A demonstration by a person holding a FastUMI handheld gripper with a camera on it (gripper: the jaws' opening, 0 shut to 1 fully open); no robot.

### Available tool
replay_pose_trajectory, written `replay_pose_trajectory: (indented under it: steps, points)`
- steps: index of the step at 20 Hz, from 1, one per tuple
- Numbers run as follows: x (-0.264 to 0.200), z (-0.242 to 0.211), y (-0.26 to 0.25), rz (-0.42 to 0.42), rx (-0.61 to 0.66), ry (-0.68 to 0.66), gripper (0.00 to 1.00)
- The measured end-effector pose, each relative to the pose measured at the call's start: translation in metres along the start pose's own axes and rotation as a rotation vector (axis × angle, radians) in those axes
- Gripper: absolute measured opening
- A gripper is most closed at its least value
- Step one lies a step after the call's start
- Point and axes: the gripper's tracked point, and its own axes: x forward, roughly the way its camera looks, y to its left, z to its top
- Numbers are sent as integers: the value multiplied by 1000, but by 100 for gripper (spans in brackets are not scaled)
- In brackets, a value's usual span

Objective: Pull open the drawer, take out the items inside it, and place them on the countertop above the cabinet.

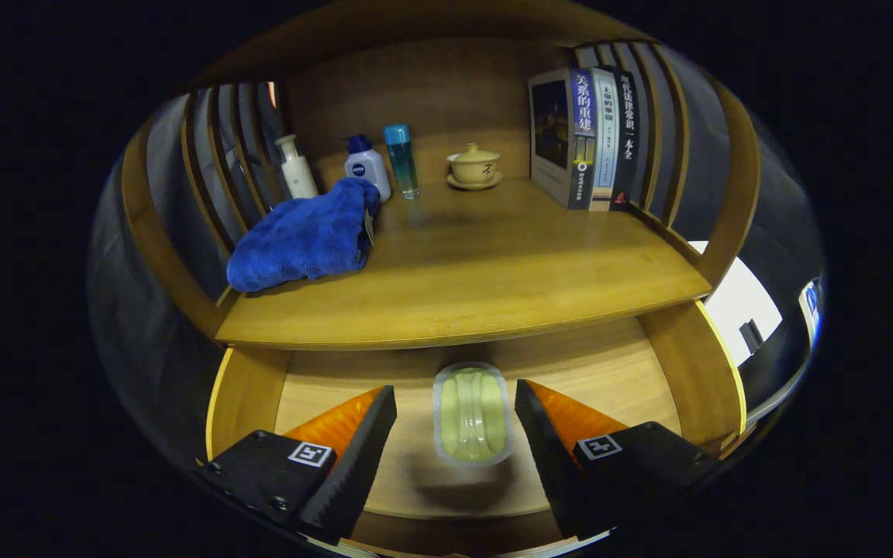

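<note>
The tool (456,434) hangs over the open drawer (322,372) with its two fingers spread wide apart and gripping nothing. Between them, touching neither, a pale green item in a clear wrapper (472,415) lies flat on the drawer floor, its long side running away along the line of the fingers; it is the single item seen in the drawer. Directly above the drawer is the wooden table (493,271), the top of the cabinet, set in a recess with slatted sides. On it, beyond the fingers and to their left, lies one crumpled blue towel (303,236) with a small tag at its near right edge. Three bottles stand in a row behind the towel, near the back wall: a white pump bottle (296,167), a white bottle with a blue cap (367,167) that bears a round dark-blue logo reading NIVEA, and a slim clear blue bottle (401,161). To their right sits one lidded tea bowl on a saucer (474,167), with a dark mark on its side too small to read. At the far right three books (586,136) stand upright side by side, spines forward, printed with Chinese characters.
</note>
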Motion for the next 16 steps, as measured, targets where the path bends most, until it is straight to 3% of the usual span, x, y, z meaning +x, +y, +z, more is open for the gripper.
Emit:
replay_pose_trajectory:
  steps: [10,13,16]
  points:
    - [37,-24,-9,-36,-9,239,99]
    - [42,-26,-17,-52,-11,273,95]
    - [47,-30,-21,-57,-20,301,79]
